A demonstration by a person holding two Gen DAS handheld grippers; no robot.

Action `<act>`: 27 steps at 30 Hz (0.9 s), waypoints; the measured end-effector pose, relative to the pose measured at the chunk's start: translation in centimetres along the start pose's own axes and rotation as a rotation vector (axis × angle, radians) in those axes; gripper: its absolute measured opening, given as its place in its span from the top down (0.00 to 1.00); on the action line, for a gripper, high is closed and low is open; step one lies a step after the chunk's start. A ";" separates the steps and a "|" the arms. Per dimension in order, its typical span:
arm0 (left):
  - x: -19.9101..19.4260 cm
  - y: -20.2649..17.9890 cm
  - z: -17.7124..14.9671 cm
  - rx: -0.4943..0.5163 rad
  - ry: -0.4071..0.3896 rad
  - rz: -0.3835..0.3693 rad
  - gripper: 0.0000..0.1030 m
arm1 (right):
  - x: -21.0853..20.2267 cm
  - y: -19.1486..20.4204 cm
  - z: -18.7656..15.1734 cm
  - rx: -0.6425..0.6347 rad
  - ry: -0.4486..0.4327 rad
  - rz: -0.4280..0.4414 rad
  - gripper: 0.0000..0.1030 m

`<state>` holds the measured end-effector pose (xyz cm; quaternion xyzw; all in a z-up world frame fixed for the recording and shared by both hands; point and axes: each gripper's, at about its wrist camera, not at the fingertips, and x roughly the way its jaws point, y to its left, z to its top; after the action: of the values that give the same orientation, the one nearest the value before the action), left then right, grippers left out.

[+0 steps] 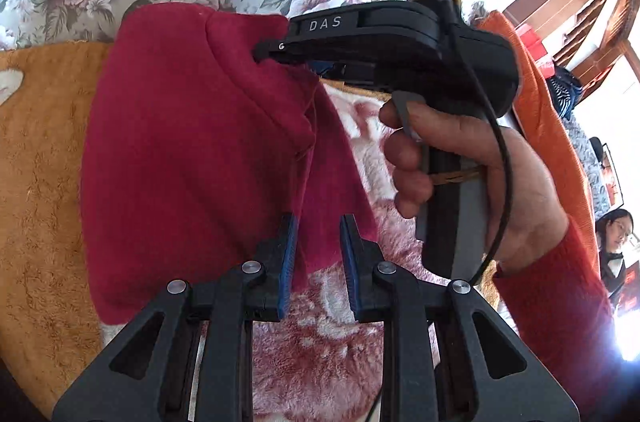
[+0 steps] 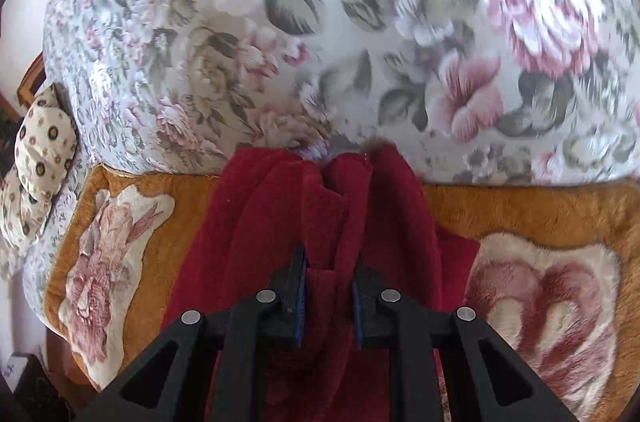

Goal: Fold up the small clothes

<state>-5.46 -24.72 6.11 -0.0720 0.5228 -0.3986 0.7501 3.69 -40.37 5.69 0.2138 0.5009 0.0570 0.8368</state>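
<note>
Two grippers clamp one fuzzy crimson garment [image 2: 280,222]: left gripper [image 1: 318,242] nips its hem at lower centre, right gripper [image 2: 330,282] pinches a thick fold; "DAS" marks the right gripper's black shell.

This is a home, most likely a bedroom. Ahead of the hand-held gripper lies a bed spread with a plush orange blanket [image 2: 520,210] patterned with pink roses, and beyond it a bulky floral quilt [image 2: 320,22]. A small patterned pillow [image 2: 40,150] sits far to the left. To the right, past the gripper, stand wooden shelves [image 1: 580,2] and a bright window [image 1: 612,110].
</note>
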 end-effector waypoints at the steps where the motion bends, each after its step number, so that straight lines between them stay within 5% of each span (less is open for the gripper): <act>1: -0.8 0.0 0.0 0.008 -0.005 0.007 0.80 | -0.2 -0.8 -0.2 0.046 -0.012 0.029 0.77; 6: -7.1 -0.2 -0.7 0.094 -0.097 0.141 0.80 | -4.5 -2.4 -1.7 0.134 -0.115 0.203 0.50; 11: -7.6 2.4 -2.0 0.062 -0.116 0.289 0.80 | -4.1 -1.3 -3.8 0.137 -0.051 0.192 0.44; 17: -4.6 4.4 -2.8 0.048 -0.051 0.345 0.79 | -0.2 -0.3 -4.5 0.174 -0.008 0.149 0.38; 18: -4.7 4.4 -3.1 0.052 -0.051 0.351 0.79 | 0.3 -0.3 -4.5 0.190 -0.014 0.140 0.42; 19: -4.7 4.4 -3.1 0.055 -0.054 0.356 0.79 | 0.3 0.0 -4.4 0.183 -0.033 0.123 0.63; 21: -5.1 4.0 -2.7 0.064 -0.043 0.348 0.79 | -0.9 1.0 -4.1 0.125 -0.072 0.104 0.77; 25: -6.5 2.6 -1.9 0.108 -0.075 0.305 0.79 | -5.6 3.1 -3.2 -0.078 -0.137 0.007 0.82; 27: -6.7 2.2 -1.6 0.120 -0.103 0.310 0.67 | -6.4 3.1 -2.7 -0.145 -0.152 -0.098 0.83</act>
<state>-6.58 -18.23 9.09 0.0339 0.4638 -0.3045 0.8313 -1.41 -38.69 11.07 0.1318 0.4406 0.0356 0.8873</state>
